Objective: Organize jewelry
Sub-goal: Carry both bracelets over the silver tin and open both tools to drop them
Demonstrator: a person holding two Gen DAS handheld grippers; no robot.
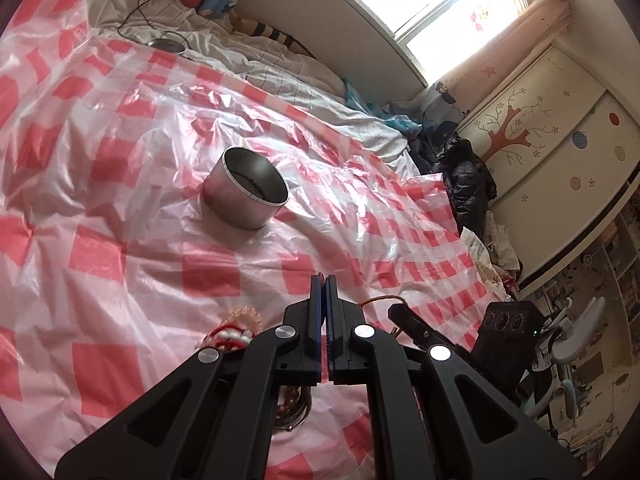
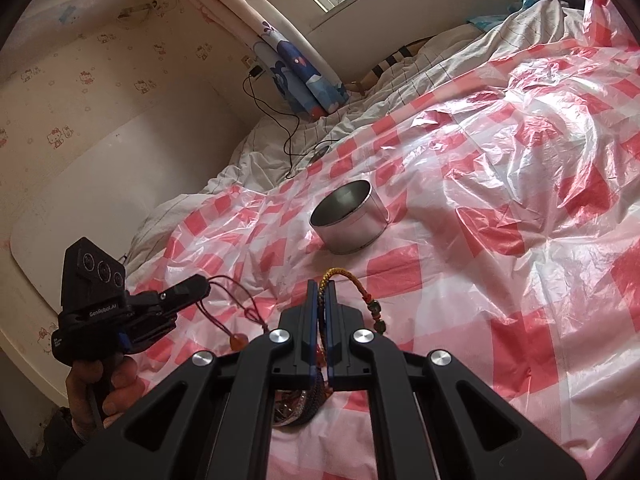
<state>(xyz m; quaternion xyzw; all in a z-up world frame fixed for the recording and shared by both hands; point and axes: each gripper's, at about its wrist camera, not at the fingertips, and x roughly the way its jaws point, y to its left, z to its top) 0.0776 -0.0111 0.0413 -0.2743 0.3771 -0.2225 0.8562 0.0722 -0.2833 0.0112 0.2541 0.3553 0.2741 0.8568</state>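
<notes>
I am holding both grippers short of the metal tin [image 2: 349, 216], which is sitting upright and open-mouthed straight ahead on the checkered plastic sheet [image 2: 520, 240]. My right gripper [image 2: 321, 292] is clamping a braided yellow-and-red bracelet [image 2: 352, 280]; my left gripper [image 2: 200, 284] is pinching a thin red cord [image 2: 236, 292] with an orange bead, about equally far from the tin.

both views are lit by daylight from the window [image 1: 452, 4], which is overexposed to white. strong glare is thrown across the crinkled plastic sheet [image 1: 320, 184] around the metal tin [image 1: 250, 188], beneath the window. soft shadow is cast beside the tin. heavy fisheye bending and dark vignetted corners are seen far from the window. the black gripper frames nearest the lens stay dark, with slight blur.
</notes>
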